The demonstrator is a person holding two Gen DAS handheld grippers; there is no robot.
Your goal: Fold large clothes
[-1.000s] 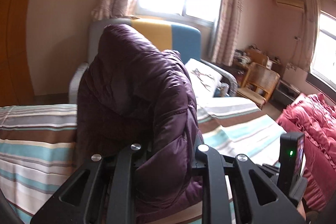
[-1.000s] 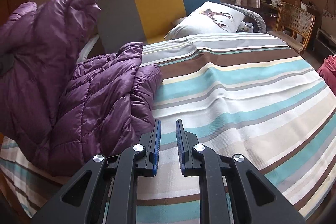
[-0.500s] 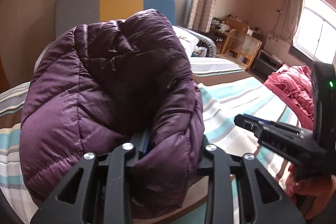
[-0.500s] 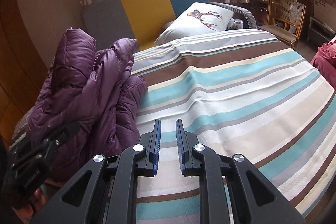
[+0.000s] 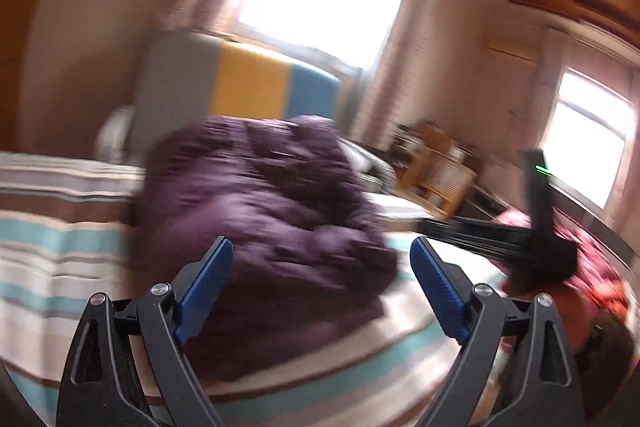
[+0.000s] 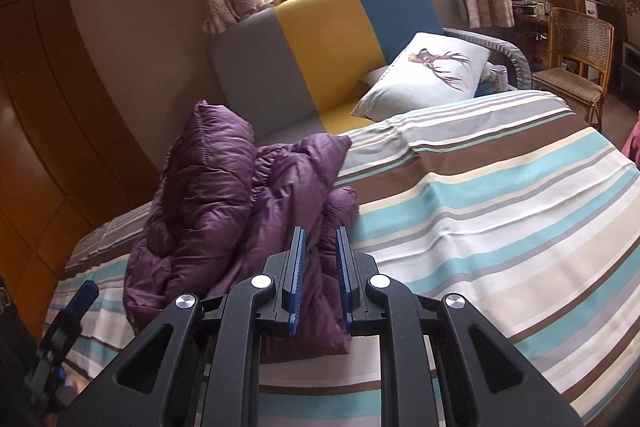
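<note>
A purple quilted down jacket (image 5: 264, 227) lies bunched in a heap on the striped bed (image 5: 60, 247); the left wrist view is motion-blurred. My left gripper (image 5: 320, 267) is wide open and empty just in front of the heap. In the right wrist view the jacket (image 6: 224, 211) sits near the bed's left edge. My right gripper (image 6: 320, 267) hovers over the heap's near edge, its jaws close together with a narrow gap and nothing between them. The right gripper also shows in the left wrist view (image 5: 480, 231).
A grey, yellow and blue sofa back (image 6: 320, 39) and a white deer-print pillow (image 6: 428, 75) stand behind the bed (image 6: 500, 211). A wicker chair (image 6: 576, 63) is at the right. A red quilt (image 5: 592, 267) lies at the right. A wooden wardrobe (image 6: 48, 115) is on the left.
My left gripper has opened and let go of the jacket, which now rests in a heap on the bed. My right gripper has moved left over the jacket's edge.
</note>
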